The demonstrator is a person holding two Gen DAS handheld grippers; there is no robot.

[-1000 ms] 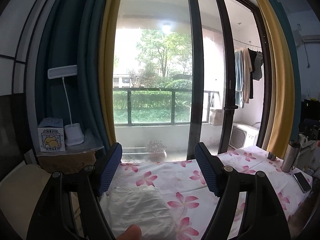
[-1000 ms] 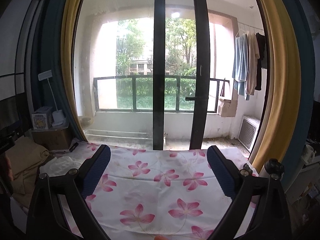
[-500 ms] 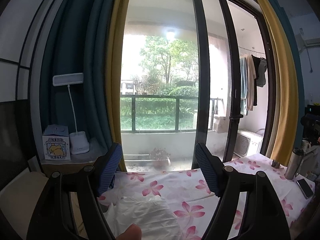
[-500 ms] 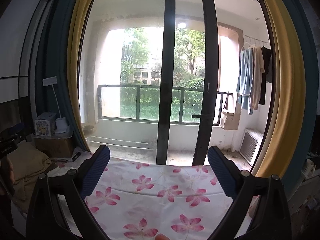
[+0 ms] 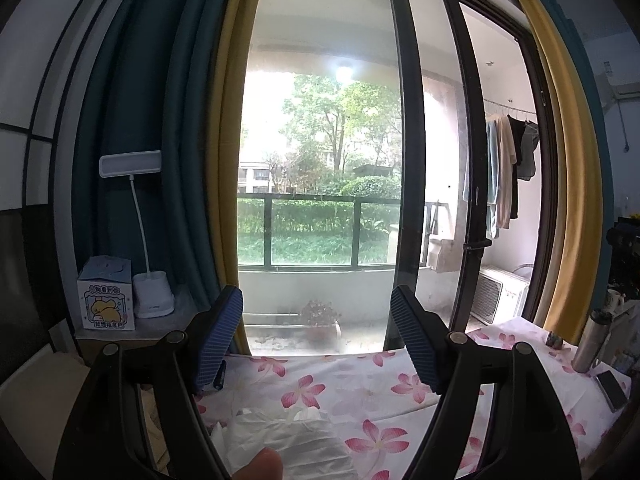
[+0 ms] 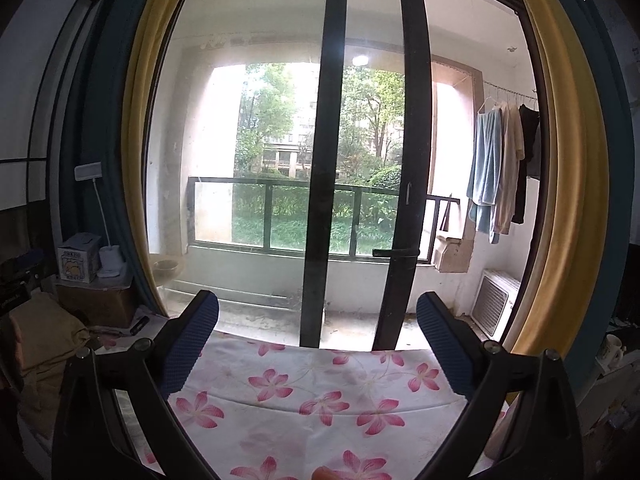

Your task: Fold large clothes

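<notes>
A white crumpled garment point(image 5: 288, 440) lies on the flowered sheet point(image 5: 360, 396) at the bottom of the left wrist view, below and a little nearer than my left gripper point(image 5: 316, 332). That gripper is open, its blue pads point(image 5: 218, 336) wide apart with nothing between them, and it points level at the balcony door. My right gripper point(image 6: 318, 344) is open too, above the flowered sheet point(image 6: 320, 400), with nothing between its fingers. A fingertip point(image 5: 260, 466) shows at the bottom edge of the left wrist view.
A glass balcony door point(image 6: 320, 160) with yellow and teal curtains stands past the sheet. At left are a white lamp point(image 5: 152, 296), a small carton point(image 5: 105, 294) and tan cloth point(image 6: 44, 344). A steel flask point(image 5: 594, 342) and a phone point(image 5: 612, 386) sit at right.
Both grippers have risen, so the sheet and the white garment sit lower in both views. Both have stayed open.
</notes>
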